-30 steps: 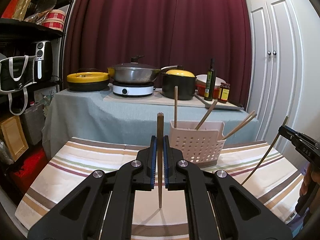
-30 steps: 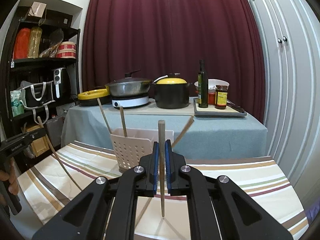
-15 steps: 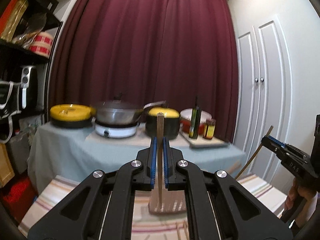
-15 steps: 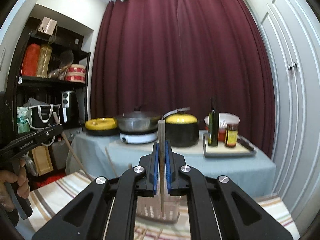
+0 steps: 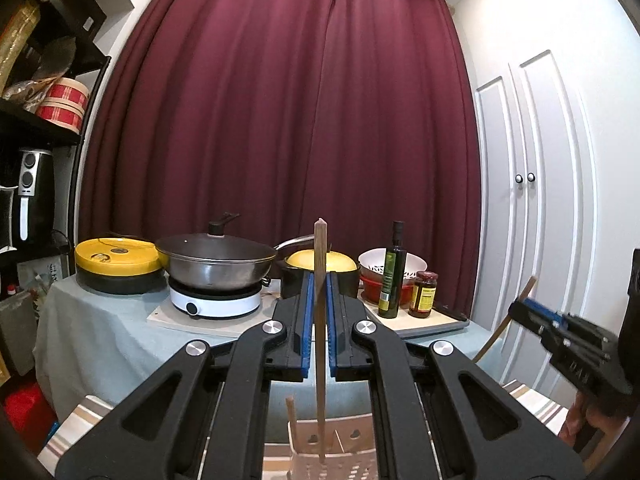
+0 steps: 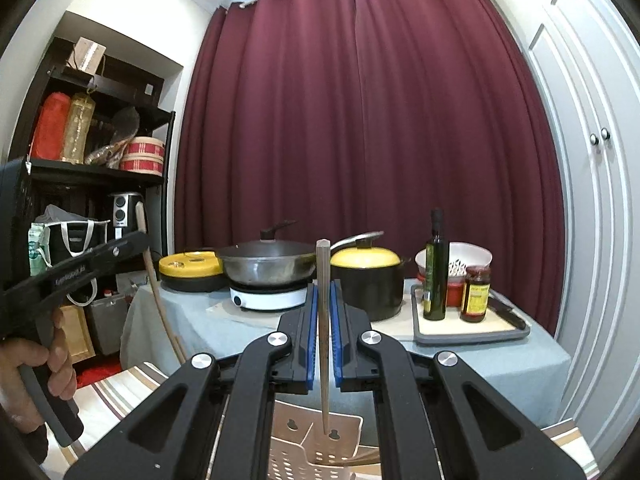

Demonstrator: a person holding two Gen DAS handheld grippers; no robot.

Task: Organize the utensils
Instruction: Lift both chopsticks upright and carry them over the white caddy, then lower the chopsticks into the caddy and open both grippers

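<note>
- Our left gripper [image 5: 319, 320] was clamped on a dark chopstick [image 5: 320, 344], upright, its tip over the pale holder [image 5: 336, 456] at the near bottom edge.
- Our right gripper [image 6: 324, 328] pinched a lighter chopstick [image 6: 324, 340], tip inside the holder's right compartment.
- Risk, we judged: letting go tilted could send a stick over the rim or jam it on the divider.
- One stick [image 5: 291, 420] already stood in the left compartment, crowding us.
- Far behind sat the wok [image 5: 216, 266] and oil bottle [image 5: 392, 276], well clear.
</note>
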